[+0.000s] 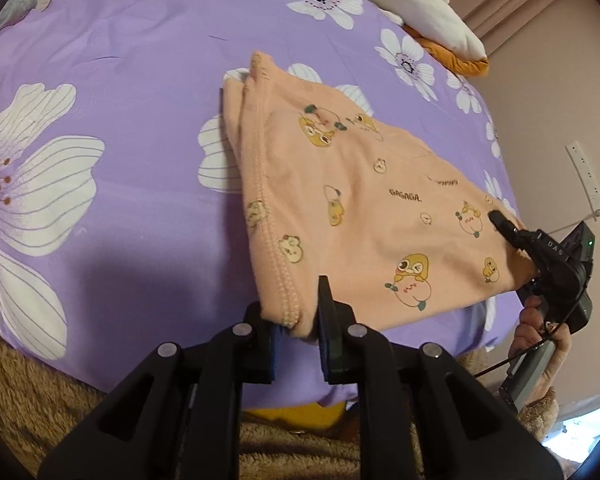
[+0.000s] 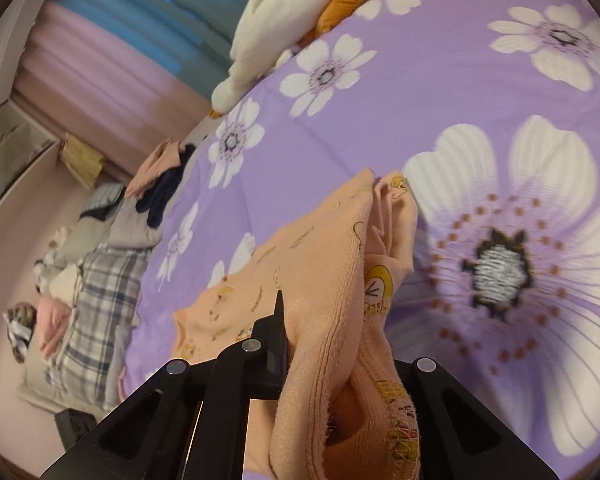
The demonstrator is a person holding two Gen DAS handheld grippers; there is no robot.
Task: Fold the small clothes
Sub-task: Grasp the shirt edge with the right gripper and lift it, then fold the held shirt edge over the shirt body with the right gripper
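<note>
On the purple floral bedspread (image 1: pixel 148 60) lies the peach garment (image 1: pixel 360 200); your left gripper (image 1: pixel 296 320) pinches its near corner, your right gripper (image 2: pixel 320 340) clamps the opposite one, so you can lift it taut for folding

A bed covered with a purple sheet (image 1: pixel 140 60) printed with large white flowers fills the room. Pink walls (image 1: pixel 540 100) stand behind it, with pink and blue curtains (image 2: pixel 112 40), a white power strip (image 1: pixel 586 176), and a plaid quilt (image 2: pixel 100 280) heaped beside the bed.
</note>
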